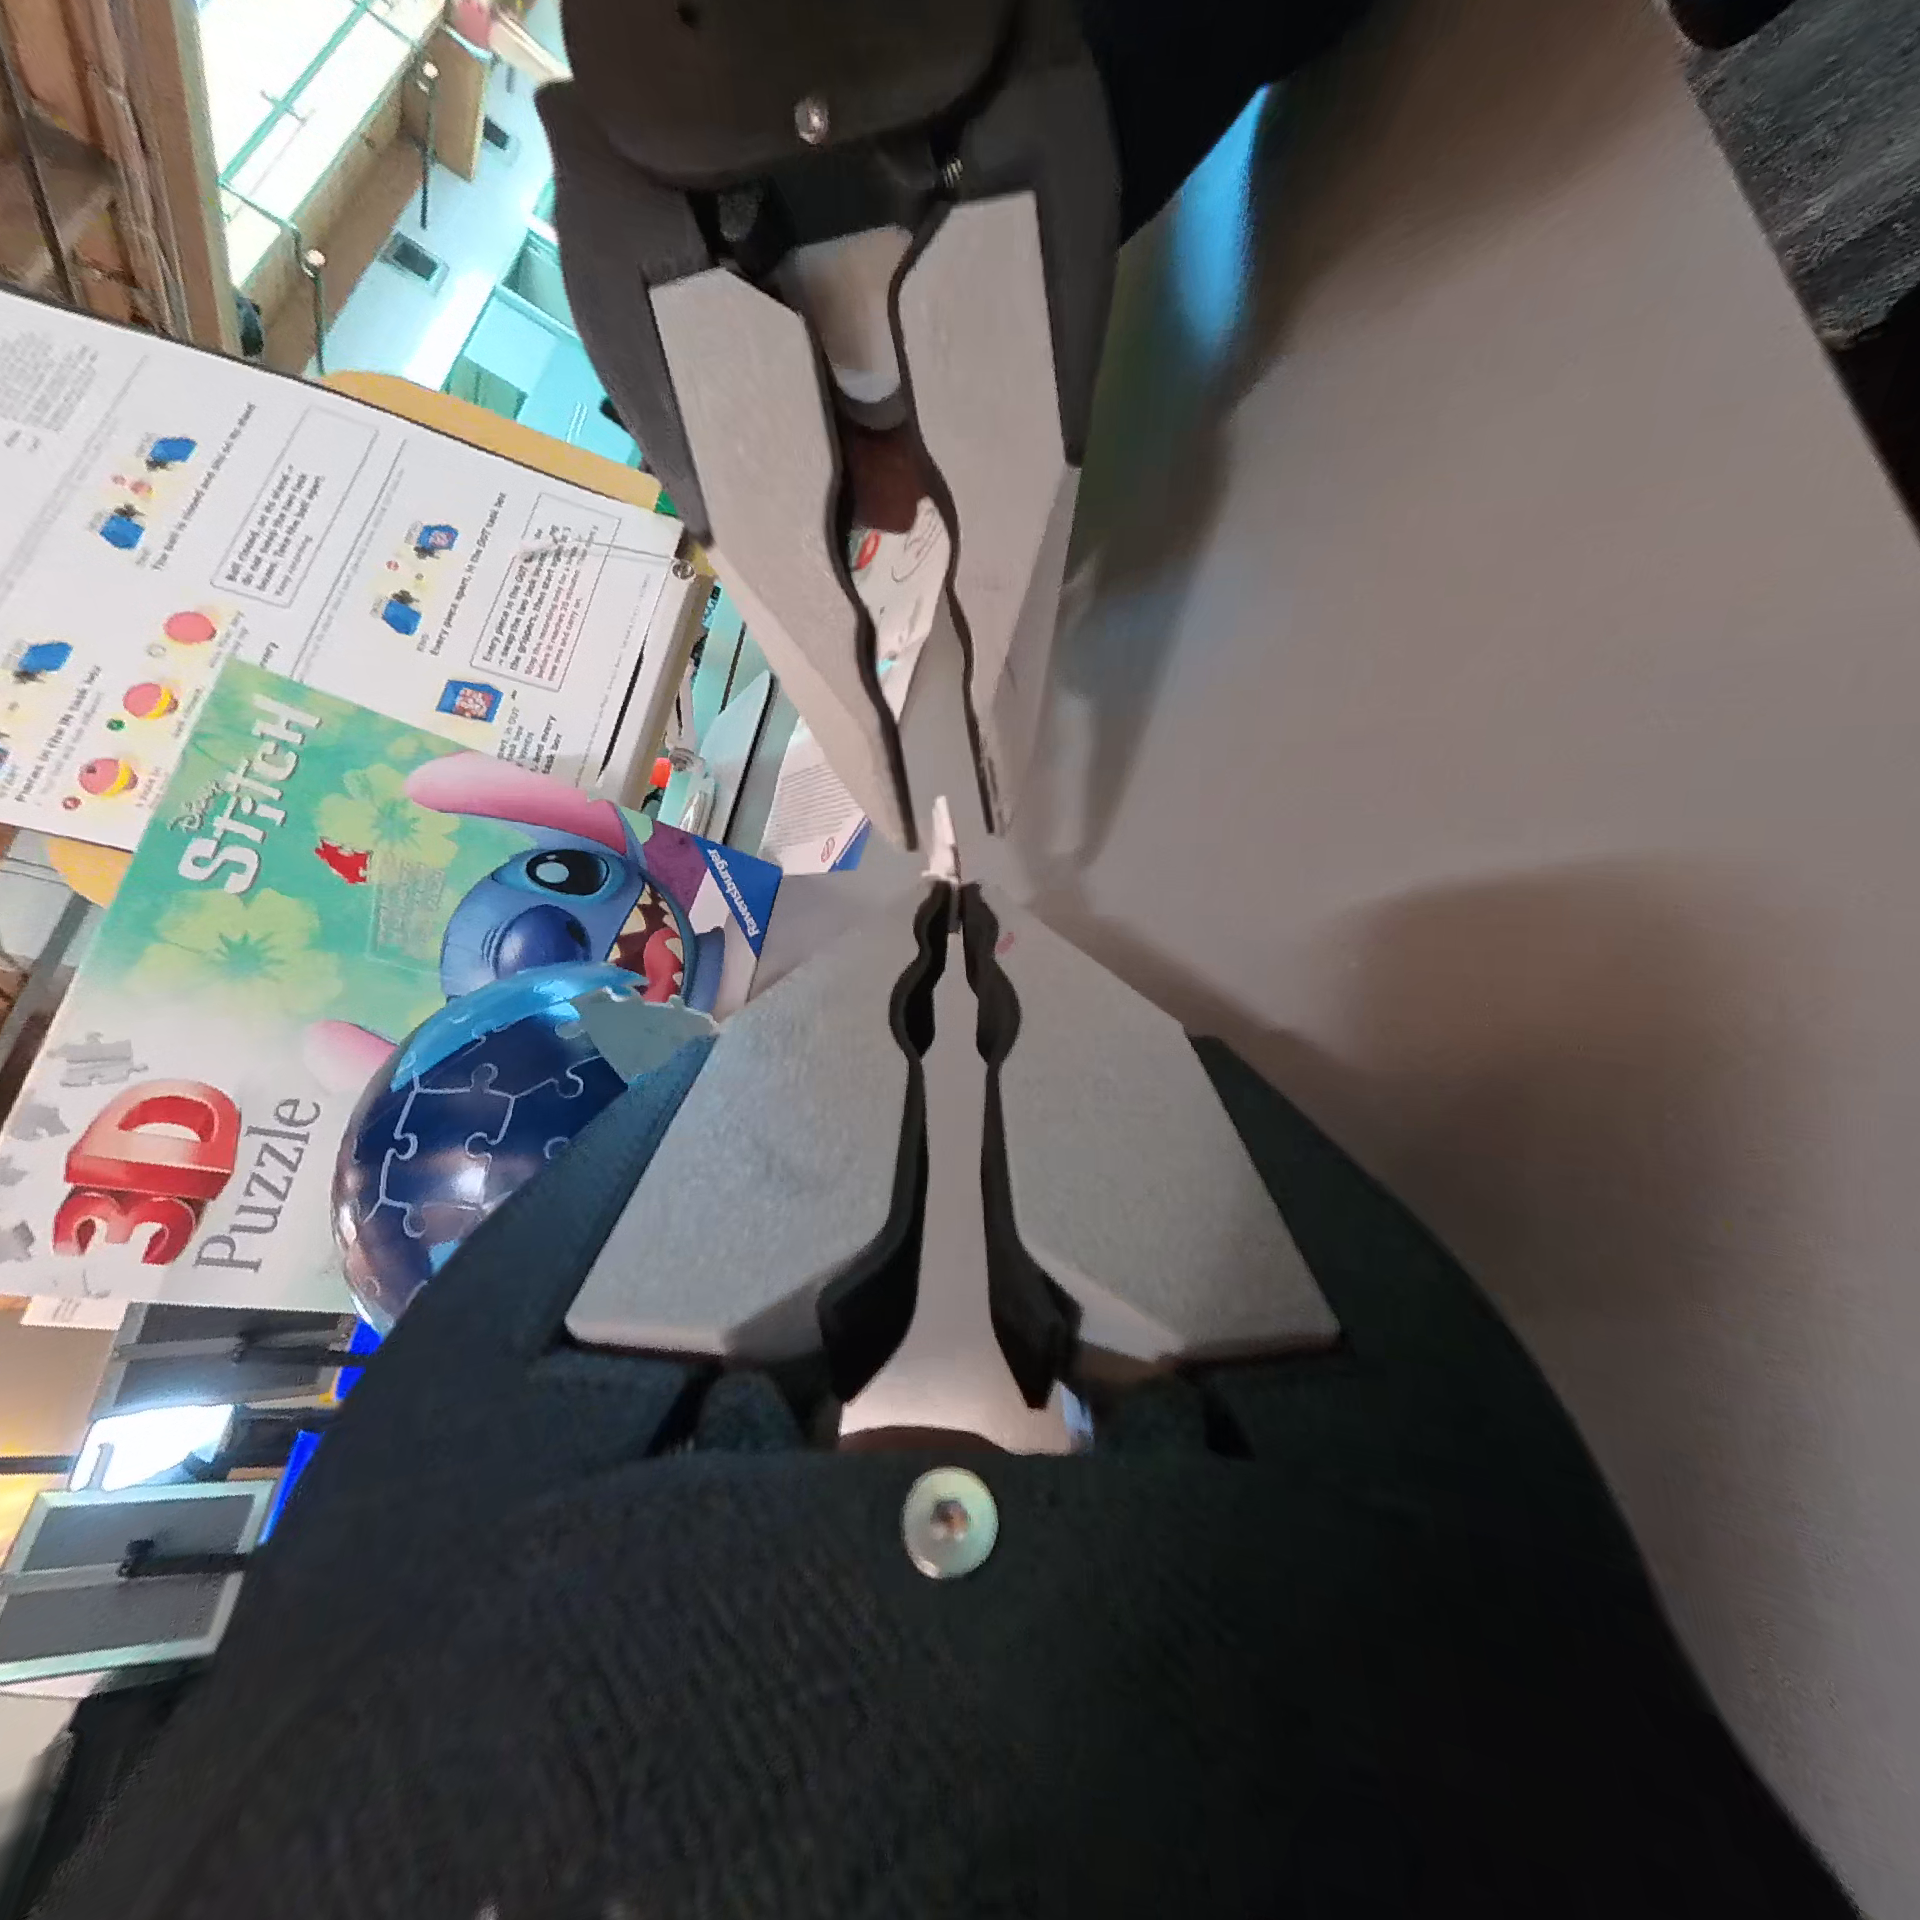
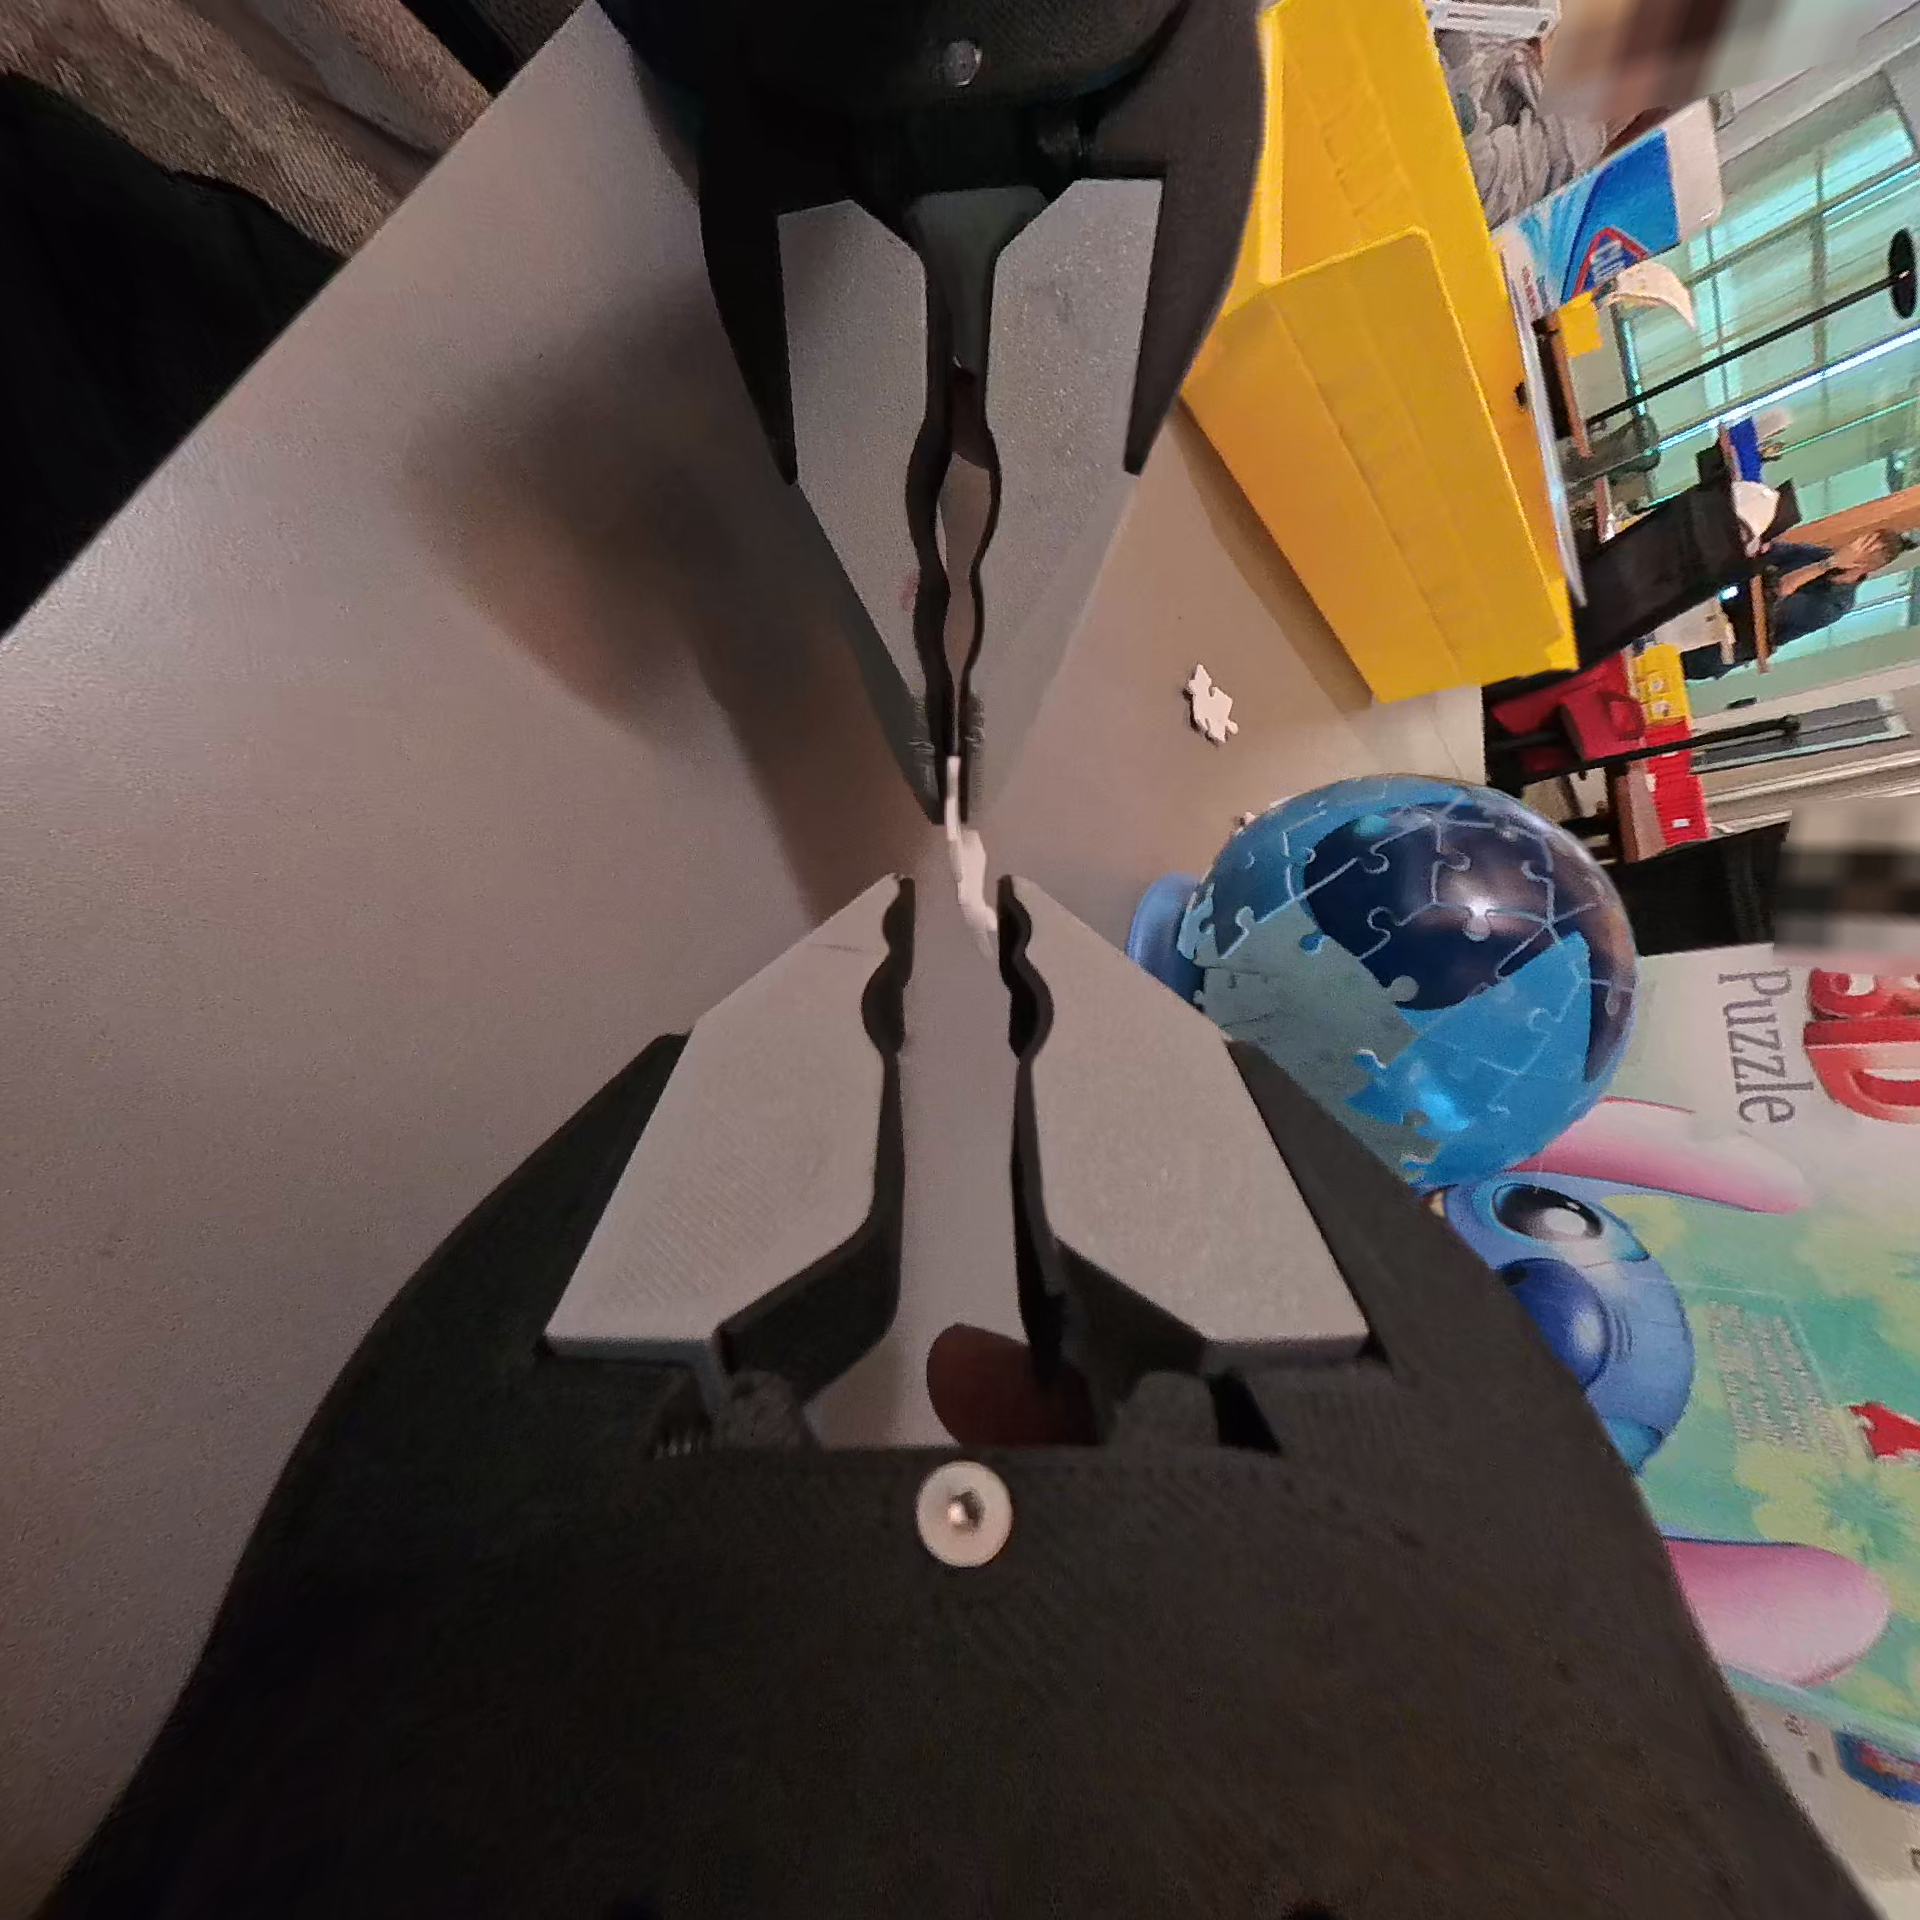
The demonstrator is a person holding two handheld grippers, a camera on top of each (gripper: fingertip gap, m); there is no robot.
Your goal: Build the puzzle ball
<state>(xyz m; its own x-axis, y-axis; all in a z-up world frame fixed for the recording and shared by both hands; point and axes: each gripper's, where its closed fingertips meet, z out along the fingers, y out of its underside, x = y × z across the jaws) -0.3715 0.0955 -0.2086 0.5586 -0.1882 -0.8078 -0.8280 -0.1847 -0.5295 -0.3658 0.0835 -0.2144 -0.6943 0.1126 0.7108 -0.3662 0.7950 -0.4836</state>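
Note:
A small white puzzle piece (image 1: 943,844) (image 2: 968,873) is held edge-on above the grey table (image 1: 1507,675) (image 2: 364,779). My left gripper (image 1: 951,899) is shut on it and enters the right wrist view from the top (image 2: 953,800). My right gripper (image 2: 953,888) is open, its fingertips either side of the piece's free end. It enters the left wrist view from the top (image 1: 951,831). The partly built blue puzzle ball (image 1: 468,1122) (image 2: 1434,935) stands off to the side, with a grey gap in its shell.
The puzzle box (image 1: 260,883) (image 2: 1766,1351) lies flat by the ball. A printed instruction sheet (image 1: 312,540) lies beyond it. A loose white piece (image 2: 1210,704) lies on the table near a yellow bin (image 2: 1382,447).

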